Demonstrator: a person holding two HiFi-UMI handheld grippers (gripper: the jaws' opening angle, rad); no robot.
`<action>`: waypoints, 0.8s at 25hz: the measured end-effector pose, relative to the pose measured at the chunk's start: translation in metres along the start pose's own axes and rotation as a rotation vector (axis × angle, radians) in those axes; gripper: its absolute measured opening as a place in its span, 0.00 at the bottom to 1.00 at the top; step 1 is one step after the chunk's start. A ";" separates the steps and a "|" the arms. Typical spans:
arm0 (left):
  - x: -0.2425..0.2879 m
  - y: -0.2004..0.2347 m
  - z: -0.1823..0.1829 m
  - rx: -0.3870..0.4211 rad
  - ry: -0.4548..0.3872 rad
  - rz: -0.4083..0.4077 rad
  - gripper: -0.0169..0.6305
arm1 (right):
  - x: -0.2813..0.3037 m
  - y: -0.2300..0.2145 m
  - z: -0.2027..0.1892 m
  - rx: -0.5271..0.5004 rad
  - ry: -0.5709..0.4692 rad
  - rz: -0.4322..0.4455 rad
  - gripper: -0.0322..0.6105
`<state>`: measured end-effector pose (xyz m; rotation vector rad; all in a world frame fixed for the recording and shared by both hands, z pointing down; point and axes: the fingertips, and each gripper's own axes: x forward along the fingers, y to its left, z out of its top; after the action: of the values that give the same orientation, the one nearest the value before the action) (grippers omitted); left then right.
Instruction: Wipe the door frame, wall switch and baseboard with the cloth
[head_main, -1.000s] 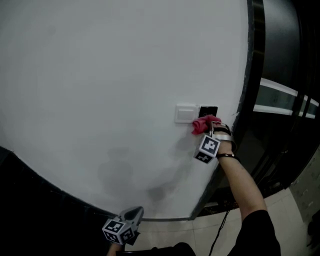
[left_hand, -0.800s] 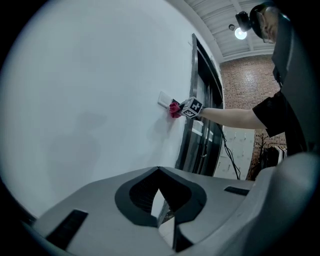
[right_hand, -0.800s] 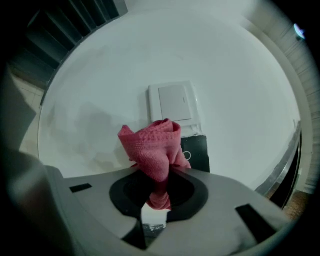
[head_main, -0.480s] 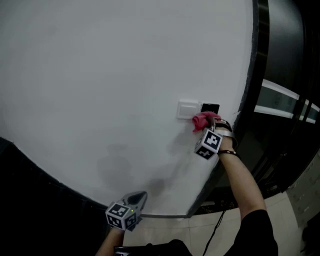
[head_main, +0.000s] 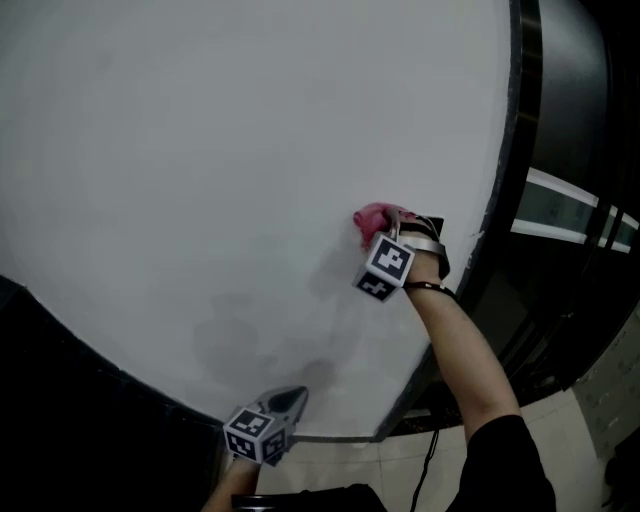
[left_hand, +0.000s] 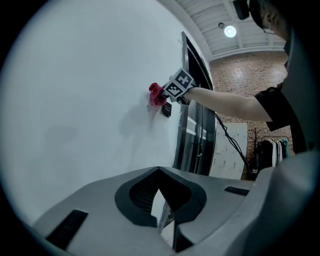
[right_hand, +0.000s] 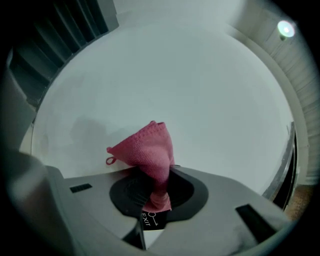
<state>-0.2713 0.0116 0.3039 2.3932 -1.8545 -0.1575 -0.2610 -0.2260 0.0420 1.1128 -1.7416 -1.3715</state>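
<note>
Holding: my right claw (head_main: 383, 224) is clenched on the pink cloth (head_main: 371, 217).
Cloth: pressed on the white wall (head_main: 200, 150), beside a black plate (head_main: 429, 222).
Left claw (head_main: 293, 397): my jaws together, nothing between, low by the wall.

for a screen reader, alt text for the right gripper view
The right gripper is shut on a bunched pink woven cloth, held toward a plain white wall. A small black plate marked EXIT shows below the jaws.
</note>
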 end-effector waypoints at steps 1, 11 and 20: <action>-0.003 0.000 -0.003 0.000 0.005 -0.001 0.01 | 0.002 0.007 0.000 -0.022 0.018 0.000 0.14; -0.014 0.009 -0.004 0.001 0.023 0.013 0.01 | 0.000 0.041 -0.004 -0.061 0.029 0.043 0.14; -0.015 0.008 -0.012 -0.003 0.046 0.006 0.01 | 0.003 0.073 -0.008 -0.071 0.024 0.087 0.14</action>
<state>-0.2811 0.0247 0.3174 2.3691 -1.8398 -0.1035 -0.2716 -0.2257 0.1146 0.9989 -1.6913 -1.3507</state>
